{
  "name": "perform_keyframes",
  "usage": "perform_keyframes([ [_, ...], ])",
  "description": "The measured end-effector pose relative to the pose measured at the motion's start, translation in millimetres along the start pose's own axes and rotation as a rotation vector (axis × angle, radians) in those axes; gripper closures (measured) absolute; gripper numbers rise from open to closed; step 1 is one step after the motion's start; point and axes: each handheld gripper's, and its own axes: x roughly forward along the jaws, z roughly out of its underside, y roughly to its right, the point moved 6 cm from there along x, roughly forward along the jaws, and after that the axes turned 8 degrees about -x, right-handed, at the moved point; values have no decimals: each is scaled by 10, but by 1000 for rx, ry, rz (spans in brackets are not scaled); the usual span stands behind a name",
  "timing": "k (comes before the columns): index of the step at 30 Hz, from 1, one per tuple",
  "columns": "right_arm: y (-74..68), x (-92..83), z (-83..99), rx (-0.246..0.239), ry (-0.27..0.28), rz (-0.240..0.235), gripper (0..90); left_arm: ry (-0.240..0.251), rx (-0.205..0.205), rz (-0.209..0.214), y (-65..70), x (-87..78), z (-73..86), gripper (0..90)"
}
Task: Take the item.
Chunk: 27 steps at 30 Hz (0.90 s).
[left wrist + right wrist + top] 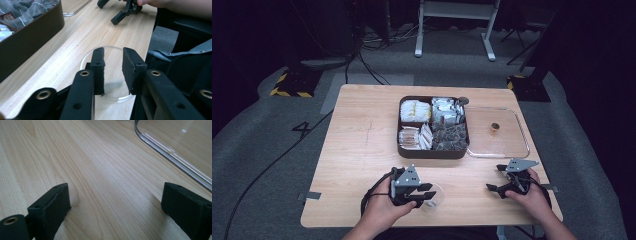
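Item: small clear round dish (110,75), lying flat near the tabletop's (357,150) front edge. You are holding the left gripper (113,67) released around it, jaws parted either side, pads not pressing. You are resting the right gripper (115,202) wide apart on bare wood beside the clear lid (175,150), grasping nothing. Brown tray (432,150) of tea sachets is sitting uncovered at centre; lidding looks pending. One sachet tag bears unreadable print.

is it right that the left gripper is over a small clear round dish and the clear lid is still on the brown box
Not quite. The left gripper is over the small clear round dish, but the clear lid lies on the table, right of the brown box, as the high view shows.
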Motion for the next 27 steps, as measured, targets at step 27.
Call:
perform_keyframes([
  [27,-3,11,-9,7,-2,6,80,70,-45,-289,-533,-509,69,451],
])
